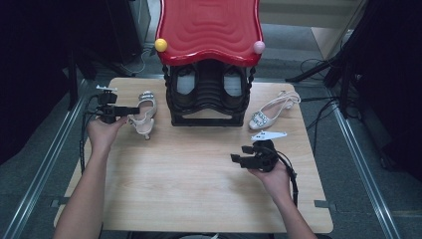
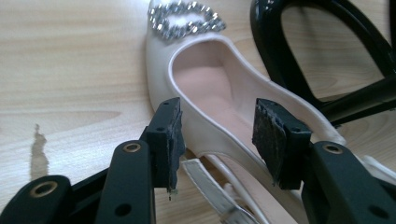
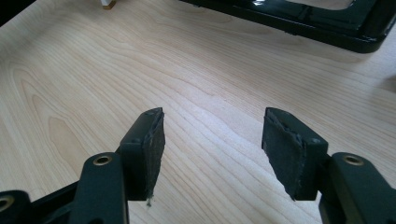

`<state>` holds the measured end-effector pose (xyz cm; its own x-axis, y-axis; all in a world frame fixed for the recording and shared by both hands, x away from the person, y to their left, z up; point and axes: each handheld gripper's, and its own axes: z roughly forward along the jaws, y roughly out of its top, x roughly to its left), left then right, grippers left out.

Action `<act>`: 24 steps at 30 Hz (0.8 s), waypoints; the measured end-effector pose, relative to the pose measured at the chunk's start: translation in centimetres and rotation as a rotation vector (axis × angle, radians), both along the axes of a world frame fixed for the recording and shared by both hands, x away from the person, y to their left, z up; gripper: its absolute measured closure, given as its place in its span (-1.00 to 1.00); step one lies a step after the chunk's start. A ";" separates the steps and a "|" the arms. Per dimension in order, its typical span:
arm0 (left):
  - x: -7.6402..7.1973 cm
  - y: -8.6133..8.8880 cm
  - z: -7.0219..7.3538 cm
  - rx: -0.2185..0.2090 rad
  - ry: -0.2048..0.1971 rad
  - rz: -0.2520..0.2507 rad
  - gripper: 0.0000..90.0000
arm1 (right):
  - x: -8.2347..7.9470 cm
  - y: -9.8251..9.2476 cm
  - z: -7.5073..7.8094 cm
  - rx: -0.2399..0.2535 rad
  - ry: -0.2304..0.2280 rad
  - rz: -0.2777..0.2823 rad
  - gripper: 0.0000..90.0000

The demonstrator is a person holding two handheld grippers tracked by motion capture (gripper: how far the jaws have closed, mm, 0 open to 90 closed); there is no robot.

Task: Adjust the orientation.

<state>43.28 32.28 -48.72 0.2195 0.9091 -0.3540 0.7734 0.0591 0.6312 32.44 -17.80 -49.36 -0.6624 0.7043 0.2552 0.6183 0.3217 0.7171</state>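
A cream heeled shoe (image 1: 144, 114) with a rhinestone buckle (image 2: 184, 21) lies on the wooden table (image 1: 199, 189), left of the black shoe rack (image 1: 209, 94). My left gripper (image 1: 133, 110) stands open at its heel end. In the left gripper view the shoe (image 2: 205, 79) runs between the two pads (image 2: 168, 135), which do not press on it. The matching shoe (image 1: 271, 112) lies right of the rack. My right gripper (image 1: 238, 159) hovers open over bare table at the front right, its jaws (image 3: 212, 144) holding nothing.
The rack carries a red wavy top (image 1: 209, 30) with a yellow ball (image 1: 160, 45) and a pink ball (image 1: 259, 47) at its corners. Its black base (image 3: 303, 23) lies ahead of my right gripper. Metal rails (image 1: 45, 169) flank the table.
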 end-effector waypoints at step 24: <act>0.8 0.3 -2.2 0.004 0.067 0.041 0.88 | -0.2 -0.3 -0.3 -0.018 0.011 -0.007 -0.10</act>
<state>44.05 32.56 -50.90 0.1580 0.9183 -0.3630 0.8107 0.0892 0.5787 32.20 -18.11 -49.63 -0.6547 0.7135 0.2496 0.6286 0.3306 0.7040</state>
